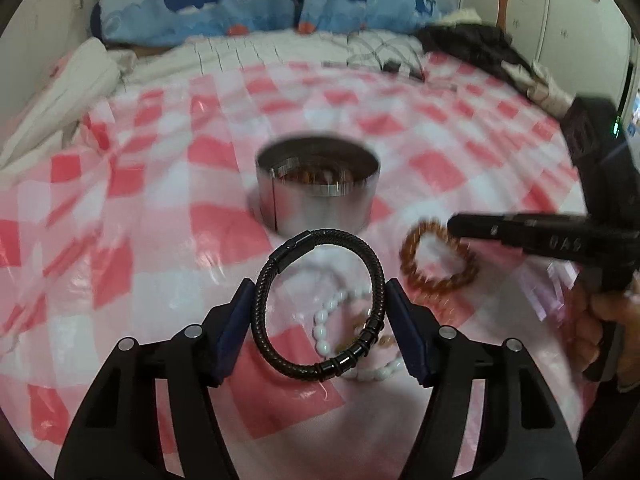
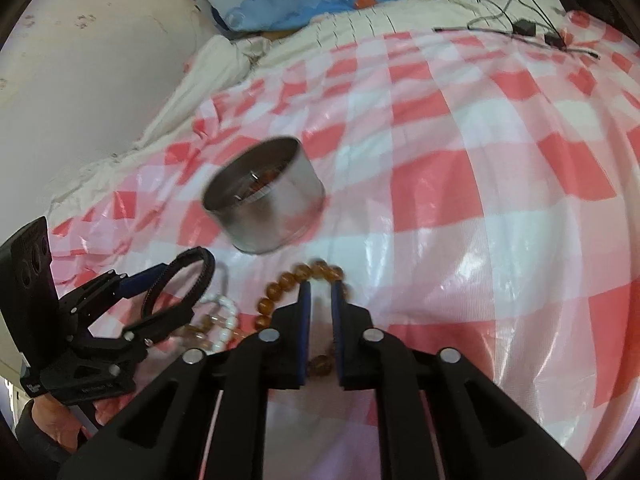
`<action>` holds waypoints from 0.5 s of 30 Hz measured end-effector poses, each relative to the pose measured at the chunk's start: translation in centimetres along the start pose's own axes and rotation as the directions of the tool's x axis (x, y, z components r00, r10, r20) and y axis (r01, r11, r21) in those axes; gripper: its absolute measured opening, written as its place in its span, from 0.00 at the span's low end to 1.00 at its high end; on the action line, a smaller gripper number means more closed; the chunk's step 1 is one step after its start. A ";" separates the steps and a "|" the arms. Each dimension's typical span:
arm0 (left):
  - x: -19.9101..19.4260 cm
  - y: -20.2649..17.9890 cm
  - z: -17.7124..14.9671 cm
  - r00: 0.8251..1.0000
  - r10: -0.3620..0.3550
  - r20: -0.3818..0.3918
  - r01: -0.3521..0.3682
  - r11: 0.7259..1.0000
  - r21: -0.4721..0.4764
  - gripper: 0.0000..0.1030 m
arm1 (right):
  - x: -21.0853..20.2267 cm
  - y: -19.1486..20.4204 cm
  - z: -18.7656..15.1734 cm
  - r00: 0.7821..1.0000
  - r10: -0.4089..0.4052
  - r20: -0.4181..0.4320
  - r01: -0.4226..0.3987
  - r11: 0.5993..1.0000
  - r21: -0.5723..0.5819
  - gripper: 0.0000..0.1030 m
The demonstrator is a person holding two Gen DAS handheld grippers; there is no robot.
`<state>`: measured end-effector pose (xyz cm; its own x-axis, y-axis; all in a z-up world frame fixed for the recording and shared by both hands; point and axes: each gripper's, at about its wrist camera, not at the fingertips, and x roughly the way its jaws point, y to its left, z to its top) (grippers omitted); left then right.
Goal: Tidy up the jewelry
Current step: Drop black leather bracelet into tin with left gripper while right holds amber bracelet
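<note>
A black braided bracelet stands upright between the blue pads of my left gripper, which is shut on its two sides and holds it above the cloth. In the right wrist view the same bracelet sits in the left gripper at the lower left. My right gripper is nearly closed, and its tips pinch the far arc of an amber bead bracelet lying on the cloth. A white bead bracelet lies under the black one. Just beyond stands a round metal tin with jewelry inside.
A pink and white checked plastic cloth covers the bed. Black cables and a small charger lie at the far right. Whale-print pillows line the wall. Dark clothing is piled at the back right. A hand holds the right gripper.
</note>
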<state>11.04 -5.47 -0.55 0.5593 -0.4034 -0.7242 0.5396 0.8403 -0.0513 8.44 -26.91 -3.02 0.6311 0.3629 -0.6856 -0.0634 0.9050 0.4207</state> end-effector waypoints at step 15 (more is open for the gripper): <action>-0.2 1.9 5.4 0.998 0.003 0.069 -0.003 1.000 0.001 0.62 | 3.0 1.6 -0.5 0.979 -0.182 -0.094 0.163 0.970 -0.182 0.12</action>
<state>15.35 -5.79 3.18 0.6033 -0.4246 -0.6751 0.5383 0.8414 -0.0481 9.81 -24.24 -4.71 0.5570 0.2110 -0.8033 -0.0990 0.9772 0.1880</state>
